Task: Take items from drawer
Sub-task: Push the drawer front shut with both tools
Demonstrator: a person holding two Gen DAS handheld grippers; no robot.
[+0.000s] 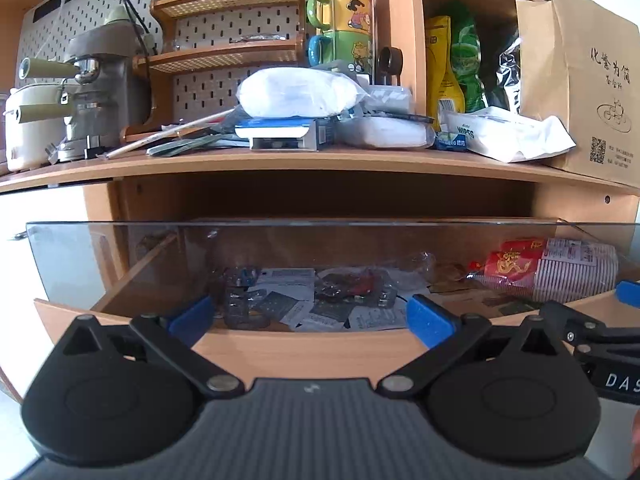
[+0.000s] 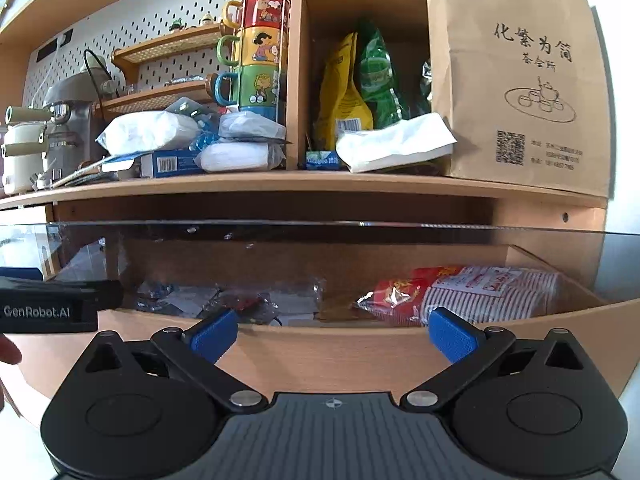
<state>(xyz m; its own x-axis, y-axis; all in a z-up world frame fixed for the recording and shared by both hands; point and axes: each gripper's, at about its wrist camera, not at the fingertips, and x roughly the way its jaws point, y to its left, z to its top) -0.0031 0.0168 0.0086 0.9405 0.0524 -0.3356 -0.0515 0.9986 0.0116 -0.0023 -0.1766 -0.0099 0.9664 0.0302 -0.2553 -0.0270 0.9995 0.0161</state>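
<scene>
Wooden drawer [image 2: 328, 352] open; left gripper [image 1: 310, 318] fingers spread.

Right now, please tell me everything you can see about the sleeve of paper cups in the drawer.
The sleeve of paper cups is a stack of white cups with thin red stripes, wrapped in clear plastic whose left end is red with gold print. It lies on its side at the right end of the open drawer, behind the wooden front panel and seen through the glass pane. Its right end is near the drawer's right wall. No tool touches it.
</scene>
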